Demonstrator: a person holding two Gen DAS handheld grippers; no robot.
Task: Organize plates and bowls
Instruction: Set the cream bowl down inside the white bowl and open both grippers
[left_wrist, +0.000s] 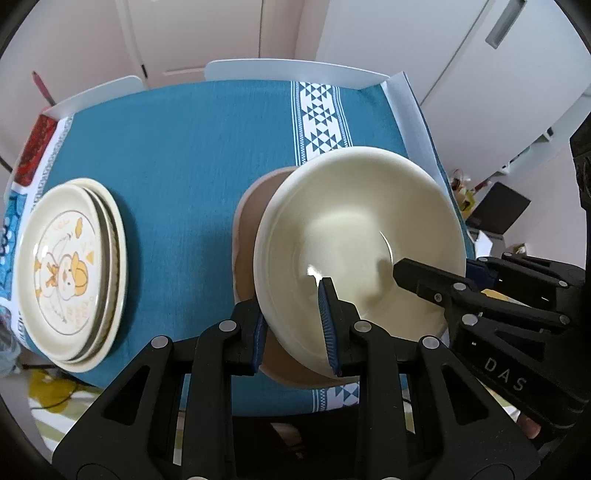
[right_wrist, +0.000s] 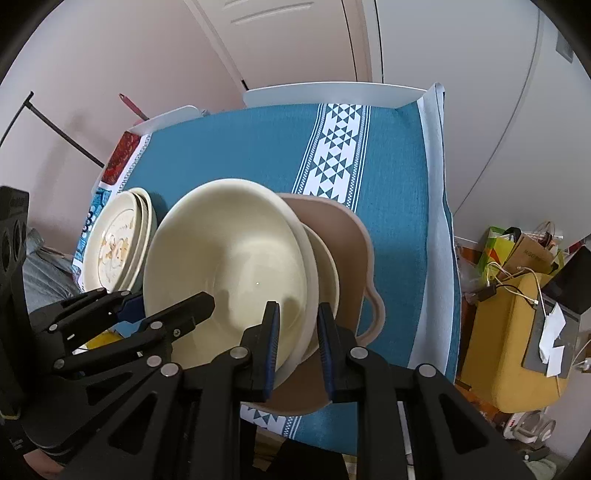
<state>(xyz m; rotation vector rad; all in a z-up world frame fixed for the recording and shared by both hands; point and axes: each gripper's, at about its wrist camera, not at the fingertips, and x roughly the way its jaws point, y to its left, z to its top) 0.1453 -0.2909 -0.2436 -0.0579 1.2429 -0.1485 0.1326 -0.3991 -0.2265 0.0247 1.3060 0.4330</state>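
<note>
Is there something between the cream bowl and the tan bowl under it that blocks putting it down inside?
Nothing visible blocks it. The cream bowl, gripped on its rim by the left gripper and the right gripper, sits tilted directly over the tan bowl. Whether they already touch cannot be told.

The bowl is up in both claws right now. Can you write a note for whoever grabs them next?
Left claw: straddling the near left rim of the cream bowl.
Right claw: straddling the right rim of the same bowl.
The bowl sits tilted over a tan bowl on the blue tablecloth.
Done: plates stacked at the left.
Left: settle the cream bowl into the tan one, then let go.
</note>
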